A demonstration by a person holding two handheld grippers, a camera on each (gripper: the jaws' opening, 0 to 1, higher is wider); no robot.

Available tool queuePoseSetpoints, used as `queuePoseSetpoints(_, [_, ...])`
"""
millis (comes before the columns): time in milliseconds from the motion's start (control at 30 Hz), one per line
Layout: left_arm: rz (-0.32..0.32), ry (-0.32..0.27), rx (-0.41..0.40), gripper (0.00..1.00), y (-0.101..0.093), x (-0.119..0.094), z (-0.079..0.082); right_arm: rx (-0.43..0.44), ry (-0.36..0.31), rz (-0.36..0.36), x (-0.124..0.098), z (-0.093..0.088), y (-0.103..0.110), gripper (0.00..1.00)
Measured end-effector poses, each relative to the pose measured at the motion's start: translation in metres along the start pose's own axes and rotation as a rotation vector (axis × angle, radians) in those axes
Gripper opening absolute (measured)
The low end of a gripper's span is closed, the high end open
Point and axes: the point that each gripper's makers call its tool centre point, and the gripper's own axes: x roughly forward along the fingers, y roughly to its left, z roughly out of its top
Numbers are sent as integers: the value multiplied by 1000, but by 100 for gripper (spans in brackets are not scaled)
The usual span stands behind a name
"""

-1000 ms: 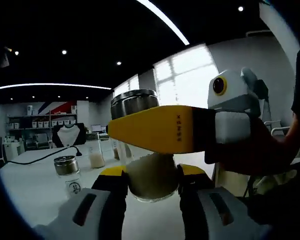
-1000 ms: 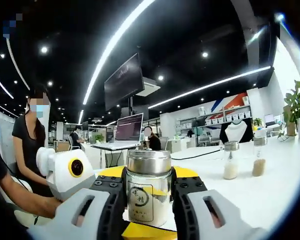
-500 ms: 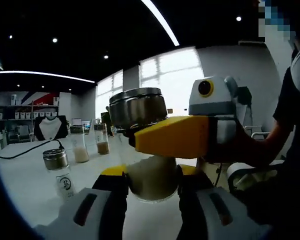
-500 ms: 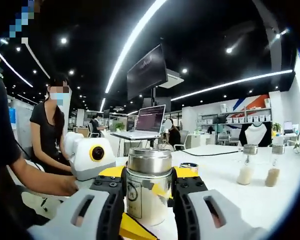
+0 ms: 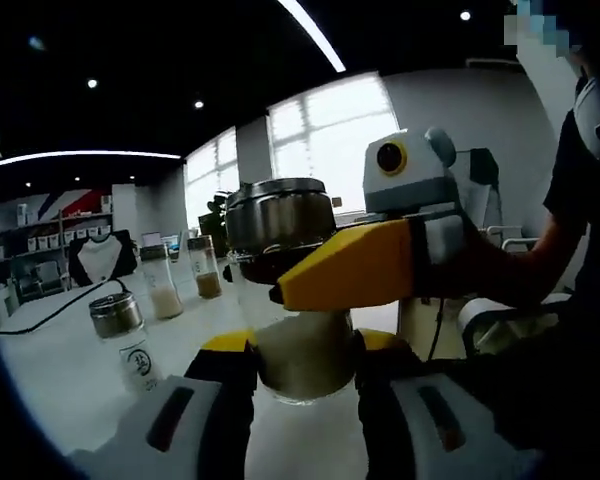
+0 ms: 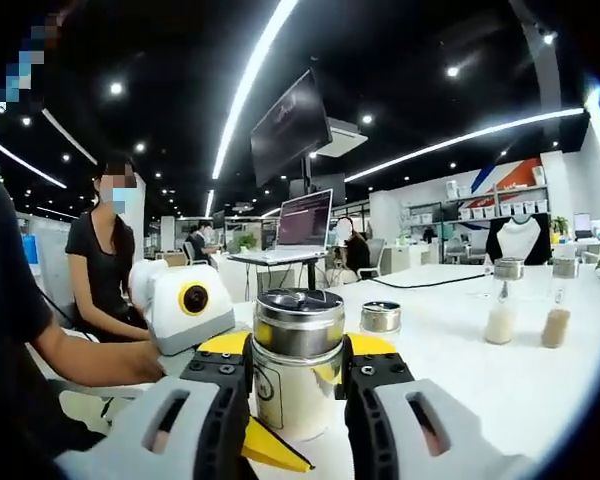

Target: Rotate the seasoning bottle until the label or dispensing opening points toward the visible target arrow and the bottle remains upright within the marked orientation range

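Bottle: clear glass seasoning bottle with steel cap, upright on white table.
Grip: left gripper and right gripper both clamp it.
Progress: label near left; no arrow visible, so alignment unclear.

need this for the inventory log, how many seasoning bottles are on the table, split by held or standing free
Held seasoning bottle, clamped by the left gripper and the right gripper: 1
Free bottles standing on the table: 3 (near bottle, pale-filled bottle, brown-filled bottle)
Total: 4
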Motion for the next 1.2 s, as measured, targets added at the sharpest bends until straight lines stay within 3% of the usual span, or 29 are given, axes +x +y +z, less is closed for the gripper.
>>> queuePoseSetpoints(200, [28, 1, 0, 47, 5, 2, -2, 101, -28, -7, 3, 1, -12, 32])
queuePoseSetpoints(367, [46, 26, 29, 52, 6, 1, -3, 71, -24, -26, 4, 3, -17, 32])
queuePoseSetpoints(467, [76, 12, 15, 56, 12, -5, 2, 56, -16, -46, 4, 3, -23, 32])
queuePoseSetpoints(700, [192, -23, -23, 72, 33, -23, 13, 37, 6, -85, 6, -5, -43, 32])
queuePoseSetpoints(967, [305, 15, -31, 98, 58, -39, 7, 35, 18, -122, 12, -11, -67, 32])
queuePoseSetpoints(1200, [316, 59, -62, 100, 65, -49, -3, 45, 64, -129, 24, -22, -88, 32])
